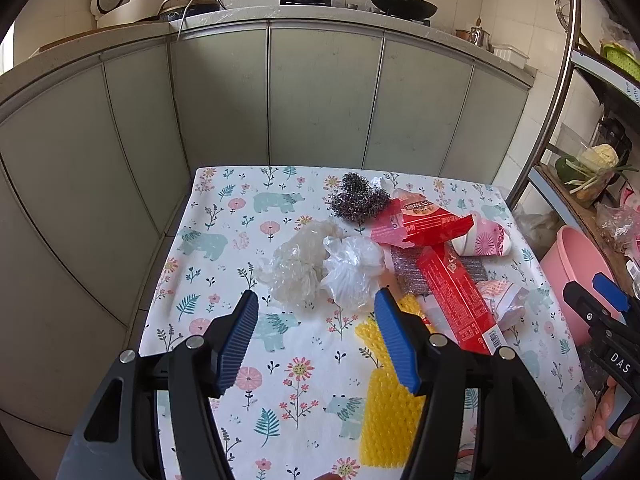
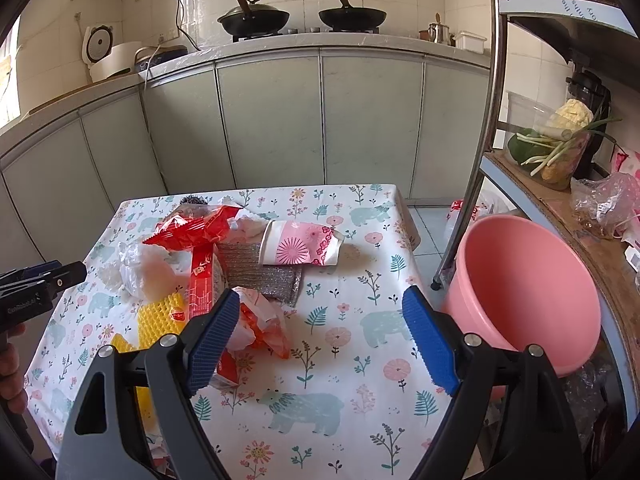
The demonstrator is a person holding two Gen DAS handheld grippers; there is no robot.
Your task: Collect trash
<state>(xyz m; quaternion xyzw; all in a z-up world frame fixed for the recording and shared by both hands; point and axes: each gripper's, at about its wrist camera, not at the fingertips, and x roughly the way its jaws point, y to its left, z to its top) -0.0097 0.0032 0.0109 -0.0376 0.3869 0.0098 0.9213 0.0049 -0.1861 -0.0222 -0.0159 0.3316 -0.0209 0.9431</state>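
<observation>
Floral table (image 1: pixel 240 360) | left claw (image 1: pixel 316 332) wide, level, empty | right claw (image 2: pixel 320 336) wide, level, empty

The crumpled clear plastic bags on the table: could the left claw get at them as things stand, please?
Probably yes. The left claw is open, and the crumpled clear plastic bags lie just ahead of its fingertips with nothing between.
</observation>
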